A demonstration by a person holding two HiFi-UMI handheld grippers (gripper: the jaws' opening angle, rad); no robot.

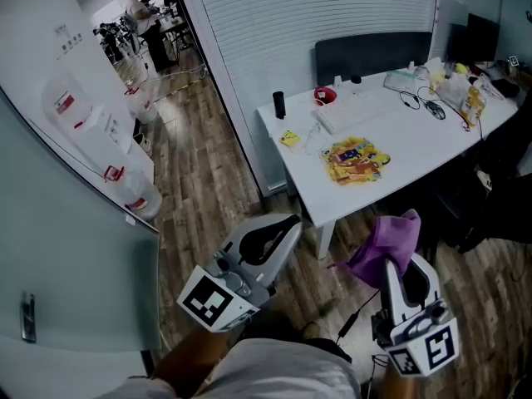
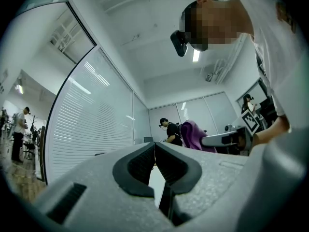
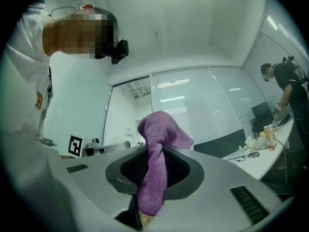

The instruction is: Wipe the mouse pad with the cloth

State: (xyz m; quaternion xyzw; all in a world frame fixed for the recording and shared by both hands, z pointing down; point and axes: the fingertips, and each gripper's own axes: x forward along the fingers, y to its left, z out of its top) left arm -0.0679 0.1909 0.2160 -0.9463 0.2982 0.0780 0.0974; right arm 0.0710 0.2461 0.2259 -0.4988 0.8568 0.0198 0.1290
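Observation:
My right gripper (image 1: pixel 397 264) is shut on a purple cloth (image 1: pixel 384 243), which bunches up above its jaws; in the right gripper view the cloth (image 3: pixel 157 168) hangs pinched between the dark pads (image 3: pixel 176 170). My left gripper (image 1: pixel 281 229) is held beside it at the left, jaws shut together with nothing between them, as the left gripper view (image 2: pixel 155 146) shows. Both are held over the floor, short of the white table (image 1: pixel 416 148). I cannot make out a mouse pad on the table from here.
On the table lie a white keyboard (image 1: pixel 353 110), a yellow snack packet (image 1: pixel 356 160), a red cup (image 1: pixel 324 96), a black cylinder (image 1: pixel 279 104) and cables (image 1: pixel 424 102). A dark chair back (image 1: pixel 374 52) stands behind it. Wooden floor (image 1: pixel 208 181) and a glass wall (image 1: pixel 75 248) are at left.

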